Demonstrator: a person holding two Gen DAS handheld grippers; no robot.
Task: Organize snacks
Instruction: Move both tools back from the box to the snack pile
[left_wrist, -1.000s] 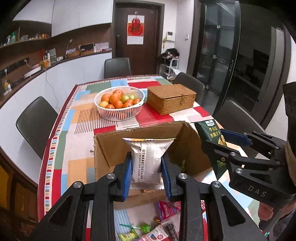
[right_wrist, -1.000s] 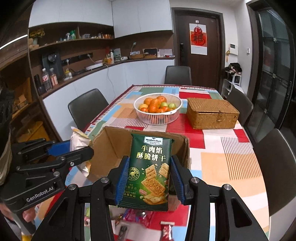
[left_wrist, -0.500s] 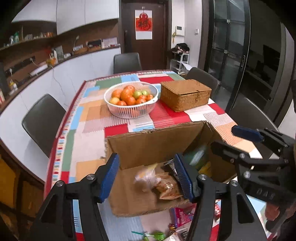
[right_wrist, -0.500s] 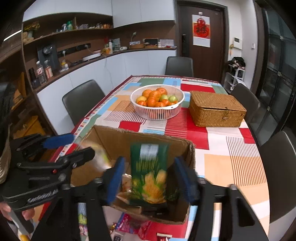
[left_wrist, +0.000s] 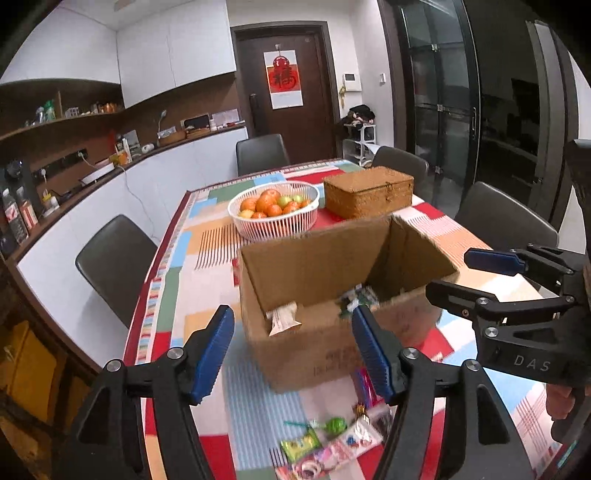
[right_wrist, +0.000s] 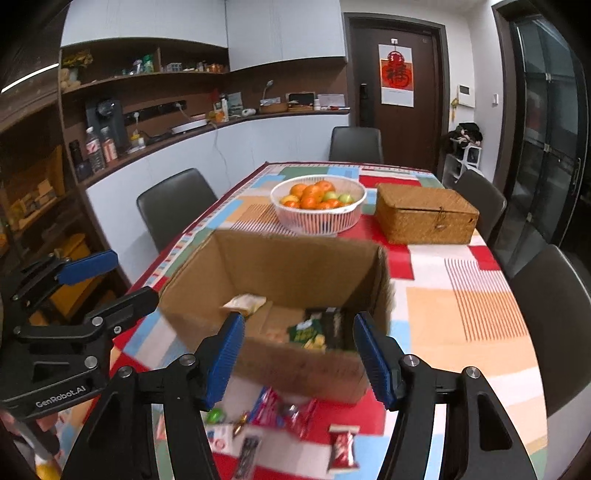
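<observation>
On the patchwork-coloured tablecloth (left_wrist: 207, 266) before us stands the open brown cardboard box (left_wrist: 332, 332), and we hold both tools just short of its near wall. Starting at the left, our left gripper (left_wrist: 291, 350) has its blue-padded jaws spread wide with nothing between them; seen from the right wrist camera it hangs at the left edge (right_wrist: 110, 280), likewise parted and empty. Inside the box, toward its left side, a pale silver-white snack packet (left_wrist: 282, 317) leans against the near wall, its top edge showing at (right_wrist: 243, 302). Further right in the box lies the dark green biscuit pouch (right_wrist: 314, 330) — blurred, so we cannot read its print. Our right gripper (right_wrist: 299, 354) is released too, jaws wide apart in front of the box, and in the left wrist view it juts in from the right edge (left_wrist: 476, 280), gripping nothing. Below the box, on the cloth nearest us, loose small sweets and wrappers (left_wrist: 328, 443) lie scattered, among them a red-and-white sachet (right_wrist: 341, 446). Beyond the box sit a white slatted basket of oranges and green fruit (right_wrist: 317, 210) and, to its right, a closed woven wicker case (right_wrist: 424, 218) — the two close but apart.
</observation>
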